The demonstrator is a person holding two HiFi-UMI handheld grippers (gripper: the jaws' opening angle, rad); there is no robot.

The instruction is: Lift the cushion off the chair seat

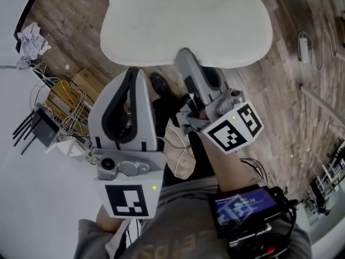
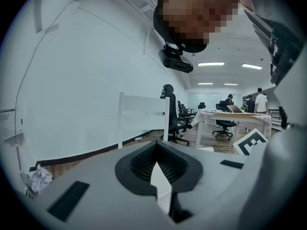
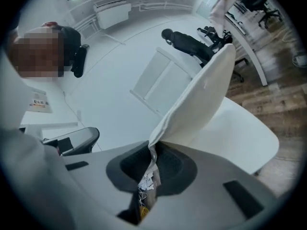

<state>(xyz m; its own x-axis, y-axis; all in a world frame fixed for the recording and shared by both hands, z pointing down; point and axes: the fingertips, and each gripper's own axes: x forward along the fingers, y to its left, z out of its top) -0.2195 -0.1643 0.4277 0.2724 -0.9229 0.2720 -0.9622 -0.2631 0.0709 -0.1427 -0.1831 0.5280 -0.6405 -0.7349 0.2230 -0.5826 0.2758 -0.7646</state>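
Cushion raised by its near edge

The cream cushion hangs above the wood floor. Its near hem is pinched by the left gripper and the right gripper, both clamped narrow on fabric and set apart, probably to keep it level.

Pale grey moulded shells with black-lined jaw recesses on both the left hand-held gripper, centre left, and the right hand-held gripper, upper centre. Black-and-white square-patterned marker cube with a small green light at lower left, a second, tilted cube at centre right. Grey printed shirt along the bottom edge, black screen unit glowing blue, with cables, at lower right.
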